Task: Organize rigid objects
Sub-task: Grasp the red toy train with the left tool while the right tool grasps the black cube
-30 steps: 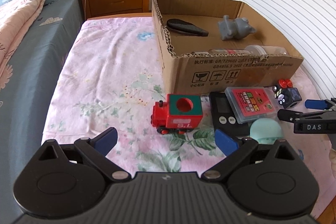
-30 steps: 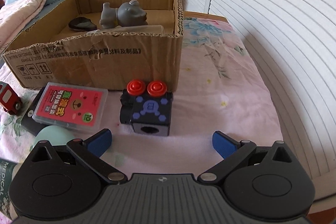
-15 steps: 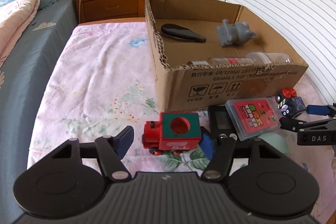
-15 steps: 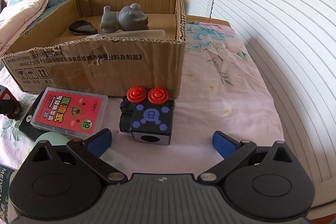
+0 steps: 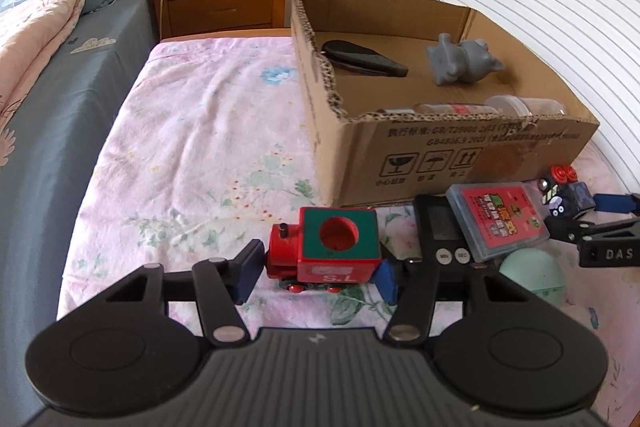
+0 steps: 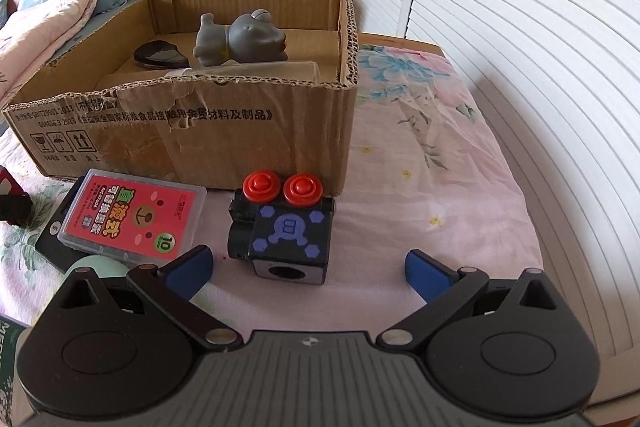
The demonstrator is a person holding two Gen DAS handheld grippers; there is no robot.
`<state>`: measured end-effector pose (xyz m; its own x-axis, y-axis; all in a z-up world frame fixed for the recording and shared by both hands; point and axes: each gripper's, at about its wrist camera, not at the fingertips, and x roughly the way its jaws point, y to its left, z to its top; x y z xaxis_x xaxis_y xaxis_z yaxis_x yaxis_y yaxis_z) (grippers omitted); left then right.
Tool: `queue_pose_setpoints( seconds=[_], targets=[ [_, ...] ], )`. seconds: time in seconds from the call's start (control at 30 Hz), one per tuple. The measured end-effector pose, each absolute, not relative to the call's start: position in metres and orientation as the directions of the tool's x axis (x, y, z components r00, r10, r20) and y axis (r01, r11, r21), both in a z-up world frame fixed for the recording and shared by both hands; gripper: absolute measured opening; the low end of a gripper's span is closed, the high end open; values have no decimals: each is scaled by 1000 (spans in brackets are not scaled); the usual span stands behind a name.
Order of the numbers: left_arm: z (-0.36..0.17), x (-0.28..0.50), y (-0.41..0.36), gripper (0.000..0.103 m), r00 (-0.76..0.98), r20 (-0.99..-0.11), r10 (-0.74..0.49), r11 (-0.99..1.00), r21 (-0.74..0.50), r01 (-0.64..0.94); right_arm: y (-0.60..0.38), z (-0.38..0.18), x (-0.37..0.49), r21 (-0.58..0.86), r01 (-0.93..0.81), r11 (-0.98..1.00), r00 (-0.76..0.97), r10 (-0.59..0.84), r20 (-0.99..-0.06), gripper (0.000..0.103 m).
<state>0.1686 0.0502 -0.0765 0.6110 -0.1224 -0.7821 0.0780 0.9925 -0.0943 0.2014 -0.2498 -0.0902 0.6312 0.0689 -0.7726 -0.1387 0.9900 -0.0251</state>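
Pick step: left gripper (image 5: 316,273) just closed, pads now pinching red toy train (image 5: 324,253) on the bedspread, just in front of cardboard box (image 5: 460,155). Right gripper (image 6: 308,267) spread wide, empty, behind black cube toy (image 6: 288,231). Next, likely: lift train clear of box wall, release inside beside grey figurine (image 5: 460,63).

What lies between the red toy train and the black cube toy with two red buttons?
In the left wrist view, between the red toy train and black cube toy lie a black digital timer and, leaning on it, a red card case.
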Motion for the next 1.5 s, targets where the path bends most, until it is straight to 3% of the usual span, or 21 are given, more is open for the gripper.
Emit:
queue_pose_setpoints(
  seconds=[0.2, 0.6, 1.1, 1.5],
  targets=[
    [-80, 170, 48, 56, 601, -788, -129, 992, -102, 80, -246, -90, 209, -27, -153, 988, 640, 78, -764, 101],
    [-81, 175, 47, 56, 606, -786, -125, 992, -92, 85, -239, -84, 204, -33, -182, 983, 674, 100, -732, 60],
    [-63, 163, 44, 56, 557, -815, -164, 971, -34, 236, -237, -65, 186, -81, -293, 953, 643, 134, -754, 59],
    [-7, 160, 39, 56, 575, -780, -249, 939, -48, 341, -244, -14, 167, -106, -371, 923, 671, 187, -717, 59]
  ],
)
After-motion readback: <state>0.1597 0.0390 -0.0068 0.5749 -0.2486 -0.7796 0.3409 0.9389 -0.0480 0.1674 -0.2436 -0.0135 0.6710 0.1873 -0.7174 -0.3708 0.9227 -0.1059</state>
